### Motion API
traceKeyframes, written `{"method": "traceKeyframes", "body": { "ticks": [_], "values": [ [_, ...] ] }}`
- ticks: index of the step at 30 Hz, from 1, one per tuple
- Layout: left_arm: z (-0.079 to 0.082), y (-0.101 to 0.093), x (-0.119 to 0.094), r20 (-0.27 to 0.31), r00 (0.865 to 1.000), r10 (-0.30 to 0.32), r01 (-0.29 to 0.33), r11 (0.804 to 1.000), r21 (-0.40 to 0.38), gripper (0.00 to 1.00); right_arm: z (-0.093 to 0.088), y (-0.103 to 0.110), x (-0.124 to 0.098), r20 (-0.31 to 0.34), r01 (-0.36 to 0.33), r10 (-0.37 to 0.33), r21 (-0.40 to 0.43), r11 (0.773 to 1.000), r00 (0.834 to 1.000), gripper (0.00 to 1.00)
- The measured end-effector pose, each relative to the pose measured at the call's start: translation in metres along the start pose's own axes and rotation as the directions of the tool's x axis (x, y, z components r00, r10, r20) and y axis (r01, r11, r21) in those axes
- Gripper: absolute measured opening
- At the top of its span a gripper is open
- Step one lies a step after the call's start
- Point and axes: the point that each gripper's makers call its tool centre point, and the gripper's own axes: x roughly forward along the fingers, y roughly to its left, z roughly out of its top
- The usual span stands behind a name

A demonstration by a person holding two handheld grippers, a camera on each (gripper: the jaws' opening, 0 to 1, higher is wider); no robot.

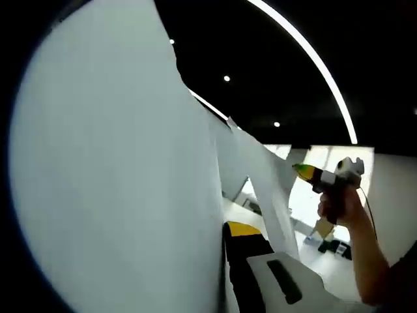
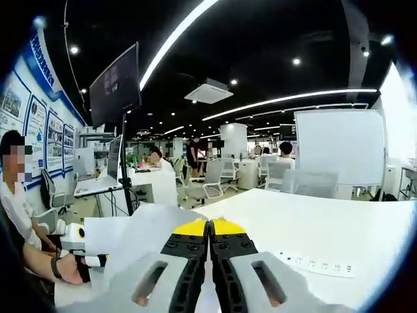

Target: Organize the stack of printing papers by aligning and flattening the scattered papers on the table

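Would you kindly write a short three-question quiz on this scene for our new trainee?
1. True or false: in the right gripper view, the right gripper has its jaws wide apart.
2. Multiple choice: the power strip lies on A) the floor, B) the white table, C) a chair.
3. Fill in: in the left gripper view, the papers held up before the camera are coloured ___.
Key: 1 false, the jaws are together; 2 B; 3 white.
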Motion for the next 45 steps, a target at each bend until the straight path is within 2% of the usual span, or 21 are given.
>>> {"method": "traceKeyframes", "body": {
  "ticks": [19,27,28,29,34,45],
  "values": [
    [0.000,-0.004,0.000,0.003,1.000,-0.010,0.010,1.000,-0.002,0.07,-0.012,0.000,0.009,-0.013,-0.014,0.014,0.002,1.000,1.000,0.00],
    [0.001,-0.004,0.000,0.009,1.000,-0.011,0.011,1.000,-0.008,0.07,-0.012,-0.009,0.004,-0.014,0.016,-0.016,0.009,1.000,1.000,0.00],
    [0.001,-0.004,0.000,0.009,1.000,-0.011,0.011,1.000,-0.007,0.07,-0.013,-0.010,0.004,-0.014,0.022,-0.022,0.009,1.000,1.000,0.00],
    [0.001,-0.004,0.000,0.008,1.000,-0.011,0.011,1.000,-0.007,0.07,-0.019,-0.021,0.006,-0.015,0.029,-0.029,0.013,0.999,0.999,0.00],
    [0.002,-0.004,0.001,0.009,1.000,-0.013,0.013,1.000,-0.006,0.07,-0.026,-0.035,0.007,-0.019,0.051,-0.051,0.023,0.998,0.999,0.00],
    [0.007,-0.005,-0.001,0.035,0.999,-0.041,0.043,0.997,-0.064,0.08,-0.046,-0.056,0.011,-0.051,0.082,-0.079,0.052,0.995,0.996,0.00]
  ]
}}
